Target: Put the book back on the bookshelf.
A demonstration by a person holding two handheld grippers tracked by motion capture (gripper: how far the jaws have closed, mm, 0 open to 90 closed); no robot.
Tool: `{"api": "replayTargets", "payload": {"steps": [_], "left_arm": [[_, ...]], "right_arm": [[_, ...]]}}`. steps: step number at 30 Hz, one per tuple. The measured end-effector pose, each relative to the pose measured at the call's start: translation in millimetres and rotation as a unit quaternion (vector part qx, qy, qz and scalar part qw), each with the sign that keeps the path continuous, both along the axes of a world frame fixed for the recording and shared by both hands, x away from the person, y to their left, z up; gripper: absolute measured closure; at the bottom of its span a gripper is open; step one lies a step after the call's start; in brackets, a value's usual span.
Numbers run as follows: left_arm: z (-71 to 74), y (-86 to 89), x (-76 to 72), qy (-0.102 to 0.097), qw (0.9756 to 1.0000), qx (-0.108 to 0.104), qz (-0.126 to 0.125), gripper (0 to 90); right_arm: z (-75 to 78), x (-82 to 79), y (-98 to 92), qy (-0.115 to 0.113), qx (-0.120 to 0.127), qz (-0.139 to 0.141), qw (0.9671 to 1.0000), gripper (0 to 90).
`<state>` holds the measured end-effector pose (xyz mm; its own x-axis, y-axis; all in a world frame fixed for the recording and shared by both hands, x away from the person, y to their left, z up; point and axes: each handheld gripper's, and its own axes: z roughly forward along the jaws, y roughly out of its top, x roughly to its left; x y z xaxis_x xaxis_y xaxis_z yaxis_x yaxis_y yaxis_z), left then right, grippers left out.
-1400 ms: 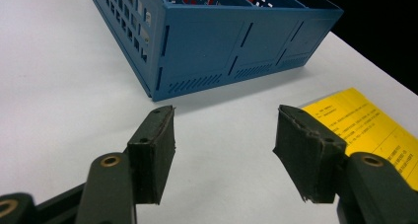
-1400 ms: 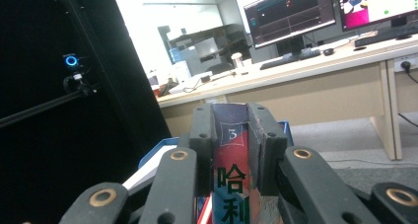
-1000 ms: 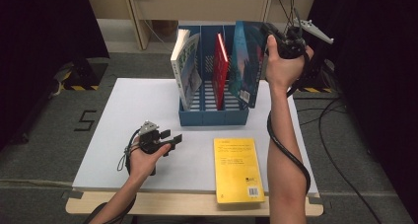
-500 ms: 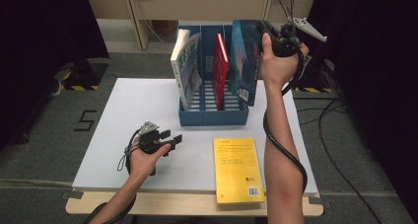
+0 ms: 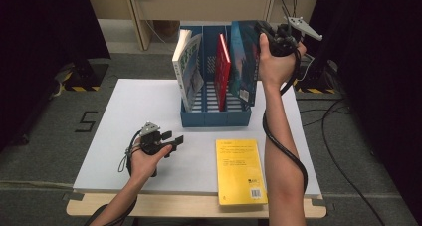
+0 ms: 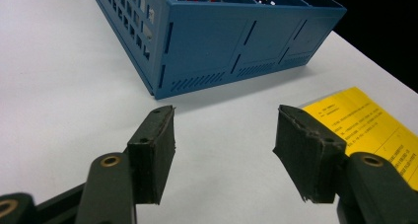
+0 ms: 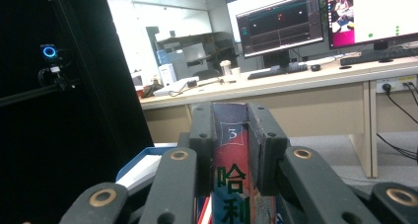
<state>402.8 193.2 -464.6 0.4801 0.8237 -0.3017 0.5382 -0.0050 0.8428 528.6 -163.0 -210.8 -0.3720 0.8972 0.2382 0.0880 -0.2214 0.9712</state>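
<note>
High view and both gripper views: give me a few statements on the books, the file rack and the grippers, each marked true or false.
1. The right gripper is clamped on the spine of the teal book. True.
2. The left gripper holds the yellow book. False: its jaws are open and empty above the white table top.
3. The yellow book lies flat on the table in front of the blue file rack. True.
4. The red book lies flat on the table. False: it stands in the rack.
5. A white-covered book leans in the rack's left slot. True.
</note>
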Motion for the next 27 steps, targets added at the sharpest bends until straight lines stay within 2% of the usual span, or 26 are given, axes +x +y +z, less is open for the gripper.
{"api": "replayTargets", "payload": {"steps": [27], "left_arm": [[-0.9,0.8,0.0,0.000,1.0000,0.001,0.000,39.4]], "right_arm": [[-19.7,23.4,16.7,0.011,-0.010,-0.013,0.9998,75.5]]}}
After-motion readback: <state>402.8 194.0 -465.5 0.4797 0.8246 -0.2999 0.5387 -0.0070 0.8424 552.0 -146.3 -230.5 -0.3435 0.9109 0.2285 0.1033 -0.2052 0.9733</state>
